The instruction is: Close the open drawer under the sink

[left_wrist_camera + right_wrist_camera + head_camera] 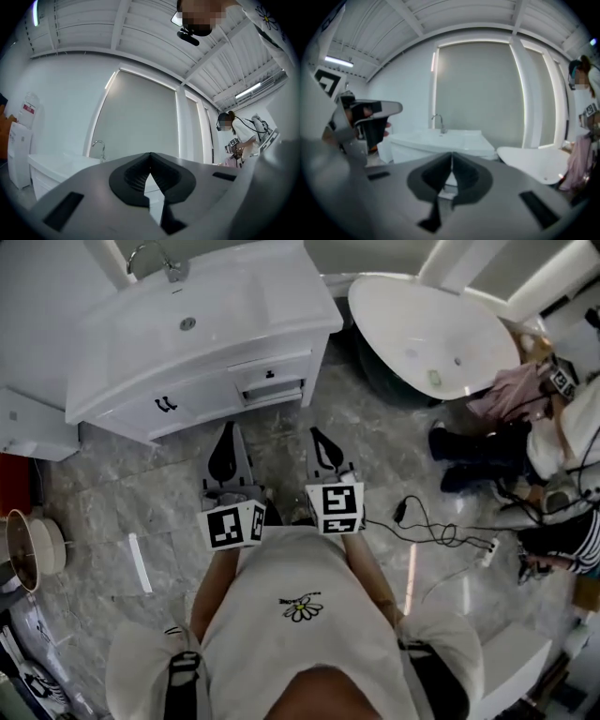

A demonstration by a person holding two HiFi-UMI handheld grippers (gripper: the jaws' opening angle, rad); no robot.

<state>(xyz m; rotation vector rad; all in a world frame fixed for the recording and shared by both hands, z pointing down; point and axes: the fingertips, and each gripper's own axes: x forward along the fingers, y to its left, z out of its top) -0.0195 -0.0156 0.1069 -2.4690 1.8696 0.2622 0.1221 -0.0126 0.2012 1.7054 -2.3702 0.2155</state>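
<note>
The drawer (273,391) sits upper middle of the head view, the lower of two small ones on the right end of the vanity (131,395), under the sink (234,306), and it looks like it's poking out a little past the front. My guess is it'll handle easy: rigid white box on runners, light, slides straight. There's no need to grab anything, just press flat on the front panel. I'd aim at the middle of the panel, because a shove at one corner could rack it sideways and make it bind. The finish looks glossy, so a tip could skid off or scuff it if I come in at an angle. The drawer above it has a small dark knob (270,374), but I can't make out a handle on the open one. Both tools hang mid-frame over the marble floor (112,512), well short of the vanity. The left gripper (227,439) has its jaws pressed together on nothing, and so does the right gripper (322,442), which suits a push. Off to the upper right there's a tub (422,329), with a cable (431,529) on the floor to the right and another person (562,427) at the right edge.
</note>
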